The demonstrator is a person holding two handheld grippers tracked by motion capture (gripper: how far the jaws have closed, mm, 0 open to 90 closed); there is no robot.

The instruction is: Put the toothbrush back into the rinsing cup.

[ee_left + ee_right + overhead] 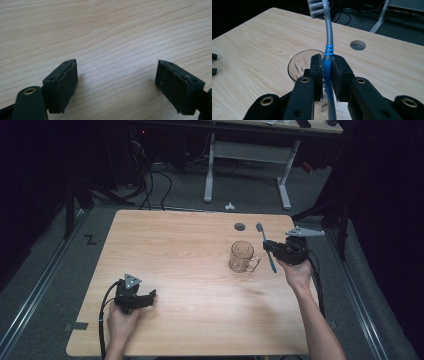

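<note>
The wooden surface (190, 265) takes up most of what I see from above, pale and grained, with a small round hole (240, 226) near its far edge. Beyond it on the floor stands the white frame of another desk (247, 165), with dark cables trailing beside it.

Next in size is my glass mug (243, 257), standing upright on the right half of the surface with its handle turned toward the near right. In the right gripper view I look over its rim (298, 62) just behind my tongs.

My right tongs (272, 247) are held just to the right of the mug, above the surface, and they are clamped on the toothbrush (266, 247). In the right gripper view the two pads press on the blue part of the handle (327, 72), with the grey neck rising to the bristles at the top of the picture. From above, the brush slants, head toward the far side, blue end toward me, beside the mug and not inside it.

My left tongs (150, 296) sit low over the near left of the surface, well apart from the mug. In the left gripper view their pads (67, 82) stand wide apart with bare wood between them.
</note>
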